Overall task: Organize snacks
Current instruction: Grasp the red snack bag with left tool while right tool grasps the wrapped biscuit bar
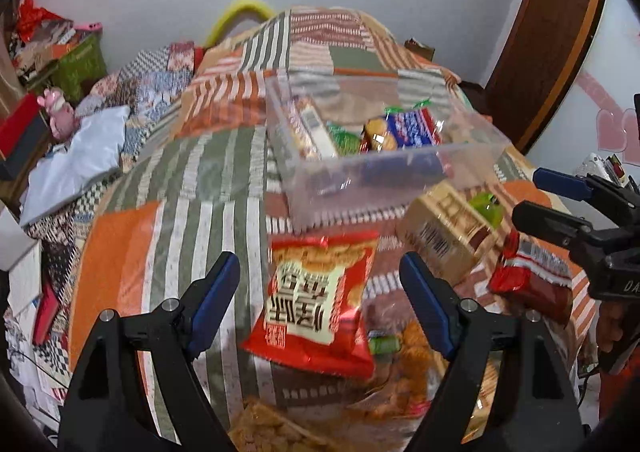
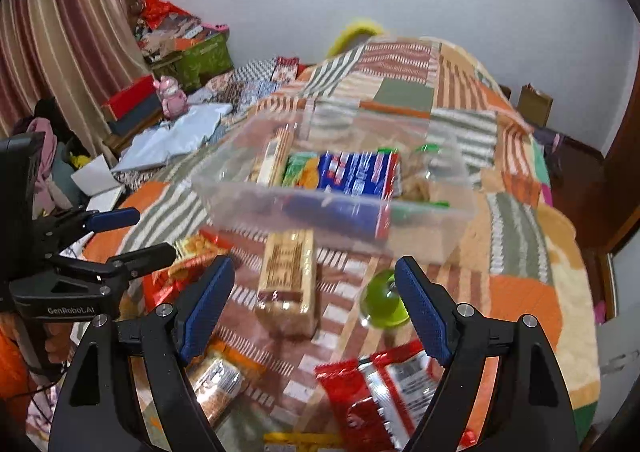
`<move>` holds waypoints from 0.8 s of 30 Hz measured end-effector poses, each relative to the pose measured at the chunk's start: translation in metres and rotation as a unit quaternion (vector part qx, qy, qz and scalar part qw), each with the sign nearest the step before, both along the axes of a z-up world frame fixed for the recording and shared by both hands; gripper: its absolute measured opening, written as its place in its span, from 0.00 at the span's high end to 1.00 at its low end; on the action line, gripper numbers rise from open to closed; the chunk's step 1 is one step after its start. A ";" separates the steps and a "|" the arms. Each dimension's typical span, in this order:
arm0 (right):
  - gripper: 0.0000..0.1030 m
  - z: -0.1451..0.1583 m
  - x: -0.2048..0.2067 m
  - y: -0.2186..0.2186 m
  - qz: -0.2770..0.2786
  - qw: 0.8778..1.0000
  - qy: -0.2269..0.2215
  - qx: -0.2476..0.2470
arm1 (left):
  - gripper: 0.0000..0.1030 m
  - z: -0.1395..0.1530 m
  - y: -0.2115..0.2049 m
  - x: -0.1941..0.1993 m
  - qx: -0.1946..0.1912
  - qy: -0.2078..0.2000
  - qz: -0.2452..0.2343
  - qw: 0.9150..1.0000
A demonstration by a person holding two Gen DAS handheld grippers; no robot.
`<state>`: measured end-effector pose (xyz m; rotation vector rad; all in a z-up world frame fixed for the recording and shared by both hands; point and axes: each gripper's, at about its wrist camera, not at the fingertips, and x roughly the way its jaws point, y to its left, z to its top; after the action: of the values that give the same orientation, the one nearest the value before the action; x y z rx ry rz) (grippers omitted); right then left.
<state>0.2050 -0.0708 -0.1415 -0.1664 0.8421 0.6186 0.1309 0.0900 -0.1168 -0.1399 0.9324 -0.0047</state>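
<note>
A clear plastic bin (image 1: 472,162) (image 2: 424,232) sits on the patchwork bedspread and holds several snack packs. In the left wrist view, my left gripper (image 1: 320,304) is open above a red snack bag with white label (image 1: 316,300). A tan cracker pack (image 1: 444,232) (image 2: 286,280) lies in front of the bin. In the right wrist view, my right gripper (image 2: 314,308) is open and empty over the tan pack, with a green jelly cup (image 2: 382,302) by its right finger and a red wrapper (image 2: 384,392) below. The right gripper also shows in the left wrist view (image 1: 540,192).
More snack bags (image 1: 404,380) lie near the bed's front edge. A white bag (image 1: 76,164) and clutter lie at the bed's left side. Curtains (image 2: 60,32) hang at left, and a wooden door (image 1: 552,36) stands at right. The left gripper (image 2: 132,234) appears at the right wrist view's left.
</note>
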 end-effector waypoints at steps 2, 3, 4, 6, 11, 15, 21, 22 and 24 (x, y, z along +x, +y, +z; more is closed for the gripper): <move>0.22 -0.006 0.001 0.003 0.002 1.000 0.008 -0.002 | 0.20 -0.007 0.002 -0.001 -0.005 0.010 -0.001 1.000; 0.22 -0.008 0.001 0.005 0.004 1.000 0.011 -0.003 | 0.20 -0.010 0.002 -0.002 -0.006 0.015 -0.001 1.000; 0.22 -0.010 0.000 0.006 0.006 1.000 0.014 -0.004 | 0.20 -0.014 0.003 -0.002 -0.006 0.021 -0.002 1.000; 0.22 -0.016 0.000 0.011 0.009 1.000 0.017 -0.012 | 0.20 -0.021 0.003 -0.001 -0.007 0.033 -0.003 0.999; 0.22 -0.025 0.002 0.023 0.018 0.999 0.020 -0.035 | 0.20 -0.037 0.002 0.007 -0.016 0.061 -0.013 0.998; 0.24 -0.033 0.004 0.030 0.026 0.998 0.027 -0.045 | 0.22 -0.045 0.004 0.012 -0.022 0.067 -0.011 0.997; 0.39 -0.042 0.014 0.028 0.024 0.997 0.061 -0.030 | 0.34 -0.053 0.006 0.015 -0.029 0.075 -0.012 0.997; 0.44 -0.043 0.015 0.029 0.025 0.997 0.065 -0.028 | 0.35 -0.053 0.006 0.015 -0.029 0.073 -0.011 0.997; 0.54 -0.047 0.017 0.029 0.031 0.996 0.080 -0.020 | 0.35 -0.052 0.007 0.014 -0.030 0.068 -0.011 0.997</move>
<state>0.2216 -0.0416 -0.1882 -0.1819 1.0066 0.6797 0.1450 0.0965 -0.1692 -0.1881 1.0692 -0.0441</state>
